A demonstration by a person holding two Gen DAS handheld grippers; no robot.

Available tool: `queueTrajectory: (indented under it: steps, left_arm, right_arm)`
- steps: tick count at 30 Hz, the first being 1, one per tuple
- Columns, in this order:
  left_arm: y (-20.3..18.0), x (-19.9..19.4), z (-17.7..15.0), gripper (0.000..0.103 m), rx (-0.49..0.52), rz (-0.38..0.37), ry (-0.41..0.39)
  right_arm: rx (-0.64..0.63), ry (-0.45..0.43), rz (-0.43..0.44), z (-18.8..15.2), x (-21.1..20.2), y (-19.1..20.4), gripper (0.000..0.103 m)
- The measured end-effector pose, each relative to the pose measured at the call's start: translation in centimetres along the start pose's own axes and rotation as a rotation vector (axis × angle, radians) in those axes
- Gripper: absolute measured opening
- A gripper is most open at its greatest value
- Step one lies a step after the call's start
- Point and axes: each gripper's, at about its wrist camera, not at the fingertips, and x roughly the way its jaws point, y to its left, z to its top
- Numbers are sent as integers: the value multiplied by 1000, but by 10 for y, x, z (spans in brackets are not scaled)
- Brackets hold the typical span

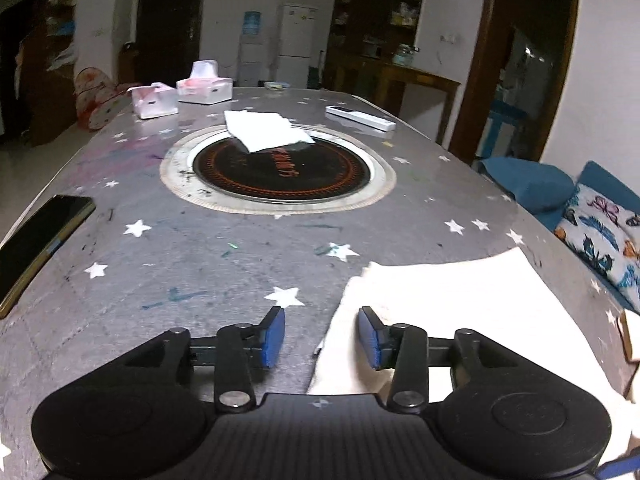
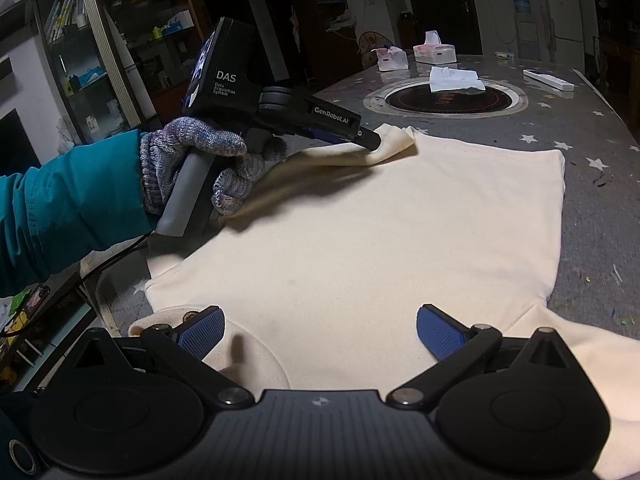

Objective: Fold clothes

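Cream cloth: garment (image 2: 380, 240) spread flat on the starred grey table (image 2: 600, 216), filling the middle of the right wrist view.
Right gripper (image 2: 320, 332): bottom of frame, jaws wide apart over the cloth, gripping nothing.
Left gripper (image 1: 322, 336): jaws partly apart, nothing between them; tip at the garment's far left corner.
Gloved hand (image 2: 192, 168): wraps its handle, left of frame.
Far: white tissue (image 2: 454, 79) on the round black hotplate (image 2: 448, 102).

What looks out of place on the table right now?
A crumpled white tissue lies half over the round black hotplate set in the table, clear of the tissue boxes. Scribbles and specks mark the tabletop. On the cream garment, only the far left corner is bunched.
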Motion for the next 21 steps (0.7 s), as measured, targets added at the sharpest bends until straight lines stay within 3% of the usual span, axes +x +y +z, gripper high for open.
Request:
queueTrajectory:
  steps: [6, 10, 16, 21]
  left_arm:
    - [-10, 3, -1, 42, 80, -31, 2]
    - [-12, 4, -3, 13, 96, -62, -5]
    - [-1, -5, 3, 9, 62, 40, -78]
    - [26, 1, 6, 10, -18, 171, -60]
  right_arm:
    - [-2, -1, 1, 0, 0, 0, 103]
    - [-2, -2, 1, 0, 0, 0, 103]
    - [-5, -1, -2, 0, 1, 0, 103]
    - [-8, -1, -3, -1, 1, 1, 103]
